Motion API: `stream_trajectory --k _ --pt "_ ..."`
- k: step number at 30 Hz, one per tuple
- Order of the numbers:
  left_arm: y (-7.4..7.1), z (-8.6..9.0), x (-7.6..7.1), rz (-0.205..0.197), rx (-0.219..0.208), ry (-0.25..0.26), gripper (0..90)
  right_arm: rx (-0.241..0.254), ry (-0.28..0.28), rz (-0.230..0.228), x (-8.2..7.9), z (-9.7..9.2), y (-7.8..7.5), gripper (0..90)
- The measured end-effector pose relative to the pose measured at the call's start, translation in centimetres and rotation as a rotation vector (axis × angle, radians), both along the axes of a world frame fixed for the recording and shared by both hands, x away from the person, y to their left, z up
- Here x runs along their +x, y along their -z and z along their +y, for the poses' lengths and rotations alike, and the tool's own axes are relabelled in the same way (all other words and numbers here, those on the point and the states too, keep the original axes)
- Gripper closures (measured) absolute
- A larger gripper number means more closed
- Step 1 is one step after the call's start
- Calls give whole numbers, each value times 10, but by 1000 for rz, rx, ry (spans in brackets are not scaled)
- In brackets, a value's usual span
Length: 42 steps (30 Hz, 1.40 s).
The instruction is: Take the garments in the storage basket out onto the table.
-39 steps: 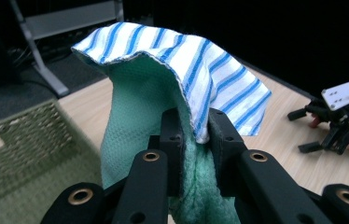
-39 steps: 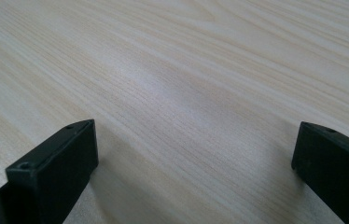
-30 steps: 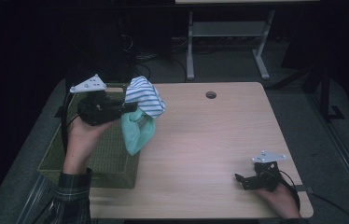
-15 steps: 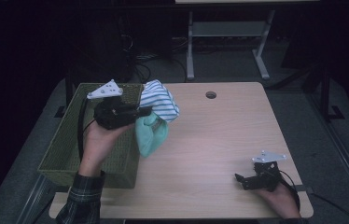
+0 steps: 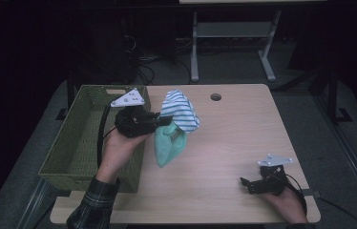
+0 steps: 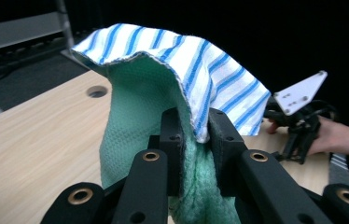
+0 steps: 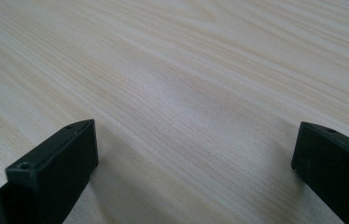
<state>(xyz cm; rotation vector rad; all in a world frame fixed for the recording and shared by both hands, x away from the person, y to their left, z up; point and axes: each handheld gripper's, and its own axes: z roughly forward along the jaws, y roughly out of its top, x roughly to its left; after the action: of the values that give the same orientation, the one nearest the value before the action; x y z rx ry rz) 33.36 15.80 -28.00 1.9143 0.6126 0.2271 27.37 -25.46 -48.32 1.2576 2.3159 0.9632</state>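
Note:
My left gripper is shut on a bunched cloth, white with blue stripes on one side and mint green on the other, held in the air above the table just right of the basket. In the left gripper view the cloth drapes over and between the two black jaws of the left gripper, which pinch it. My right gripper rests low at the table's front right, and in the right gripper view the right gripper has its jaws wide apart over bare wood.
A green woven basket stands on the left side of the wooden table. A round cable hole sits near the far edge. Beyond the table are a metal stand and cables on a dark floor.
The left hand has carried the cloth to the right, from over the basket's far corner to above the table beside it. The right gripper has stayed put.

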Motion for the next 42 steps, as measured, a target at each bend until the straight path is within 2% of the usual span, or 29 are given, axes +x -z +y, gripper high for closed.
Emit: stream_trajectory --k 8,14,17,23,29,37,42 --pt "5 -21 0 -4 9 59 774 0 4 1 -1 0 0 1" --pt "16 -33 1 12 9 94 774 2 6 1 0 0 0 1" --pt "24 -38 1 36 13 110 774 2 6 2 0 0 0 1" --pt "32 -48 0 49 2 142 773 -2 4 0 1 0 0 1" --pt "39 -61 -4 54 16 175 772 0 7 4 1 0 0 1" --pt "59 -81 -4 89 31 225 772 3 10 6 1 0 0 1" --pt "70 -95 -5 92 49 274 772 2 10 5 1 0 0 1"
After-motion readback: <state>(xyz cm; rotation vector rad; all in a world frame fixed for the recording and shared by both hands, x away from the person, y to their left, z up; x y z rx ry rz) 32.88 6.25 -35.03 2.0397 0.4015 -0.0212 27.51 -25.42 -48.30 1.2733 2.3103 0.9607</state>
